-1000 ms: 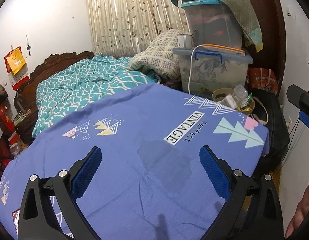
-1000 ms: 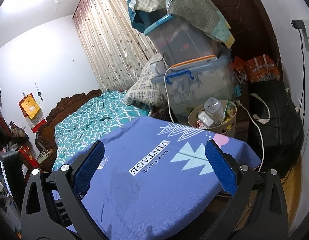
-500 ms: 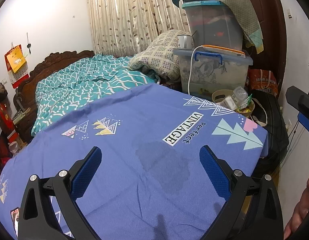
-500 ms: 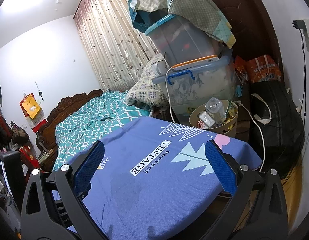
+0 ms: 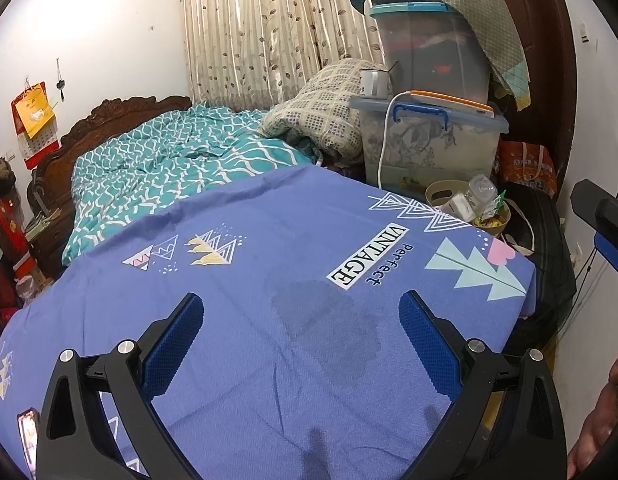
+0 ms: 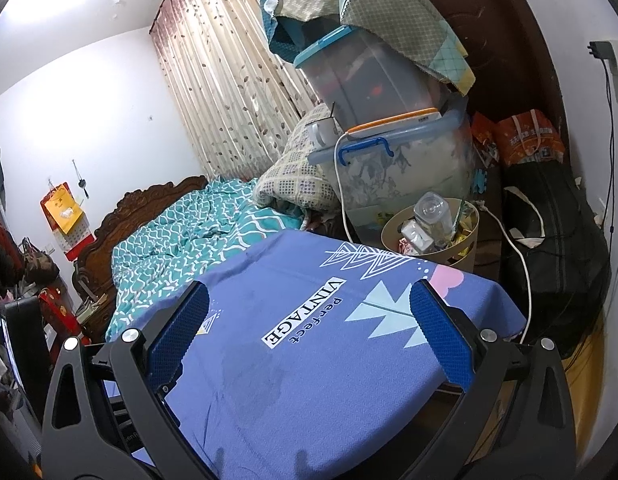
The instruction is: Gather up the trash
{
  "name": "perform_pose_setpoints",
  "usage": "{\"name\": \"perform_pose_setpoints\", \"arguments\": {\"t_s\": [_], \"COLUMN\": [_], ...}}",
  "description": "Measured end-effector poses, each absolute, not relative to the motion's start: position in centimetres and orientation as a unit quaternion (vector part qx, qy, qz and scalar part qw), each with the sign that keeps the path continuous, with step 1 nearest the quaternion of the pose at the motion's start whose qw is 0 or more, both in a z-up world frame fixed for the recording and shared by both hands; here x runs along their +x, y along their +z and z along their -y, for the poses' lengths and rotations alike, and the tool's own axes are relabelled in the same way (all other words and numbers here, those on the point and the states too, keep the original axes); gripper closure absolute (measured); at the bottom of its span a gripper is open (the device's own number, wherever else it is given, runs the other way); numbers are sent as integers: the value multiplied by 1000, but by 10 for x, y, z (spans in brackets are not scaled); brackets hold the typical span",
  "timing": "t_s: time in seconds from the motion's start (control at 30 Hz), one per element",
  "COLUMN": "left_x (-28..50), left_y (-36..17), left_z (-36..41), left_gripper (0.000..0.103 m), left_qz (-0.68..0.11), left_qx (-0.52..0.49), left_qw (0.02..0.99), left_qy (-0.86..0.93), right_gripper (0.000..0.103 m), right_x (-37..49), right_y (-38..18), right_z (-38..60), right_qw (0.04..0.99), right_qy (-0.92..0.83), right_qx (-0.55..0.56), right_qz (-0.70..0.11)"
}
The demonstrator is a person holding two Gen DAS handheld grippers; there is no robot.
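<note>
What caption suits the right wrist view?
Open right gripper hovers over the blue cloth, facing a full trash basket.

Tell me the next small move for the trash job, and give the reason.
Probably ease the right gripper forward toward the beige waste bin beyond the blue cloth; both grippers are open and empty, and the only visible trash, a clear plastic bottle and wrappers, sits there.

Open room above the blue-covered bench (image 5: 269, 280); past its far corner, stacked storage bins (image 6: 393, 160) crowd the full wastebasket (image 6: 465, 256) (black bag (image 6: 549, 240) alongside).
</note>
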State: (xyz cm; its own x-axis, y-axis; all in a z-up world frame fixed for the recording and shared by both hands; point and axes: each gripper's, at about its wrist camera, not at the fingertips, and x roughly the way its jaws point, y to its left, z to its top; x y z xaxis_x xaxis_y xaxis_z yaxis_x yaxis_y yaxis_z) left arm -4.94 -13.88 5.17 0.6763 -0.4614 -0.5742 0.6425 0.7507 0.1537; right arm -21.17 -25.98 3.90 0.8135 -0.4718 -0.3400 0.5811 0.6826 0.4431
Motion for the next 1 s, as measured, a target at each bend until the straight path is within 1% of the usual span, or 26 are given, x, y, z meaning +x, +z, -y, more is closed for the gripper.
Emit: {"name": "perform_pose_setpoints", "arguments": {"t_s": [1.0], "left_x": [-56], "left_y": [46], "left_z": [139], "left_gripper": [9], "left_qz": [-258], "left_qx": [179], "left_qw": [895], "left_qy": [-315], "right_gripper": [3], "right_x": [-211], "right_y": [29], "right_z": [259], "right_qw": [911], "right_qy": [-285], "right_qx": [279], "right_qz": [-103]}}
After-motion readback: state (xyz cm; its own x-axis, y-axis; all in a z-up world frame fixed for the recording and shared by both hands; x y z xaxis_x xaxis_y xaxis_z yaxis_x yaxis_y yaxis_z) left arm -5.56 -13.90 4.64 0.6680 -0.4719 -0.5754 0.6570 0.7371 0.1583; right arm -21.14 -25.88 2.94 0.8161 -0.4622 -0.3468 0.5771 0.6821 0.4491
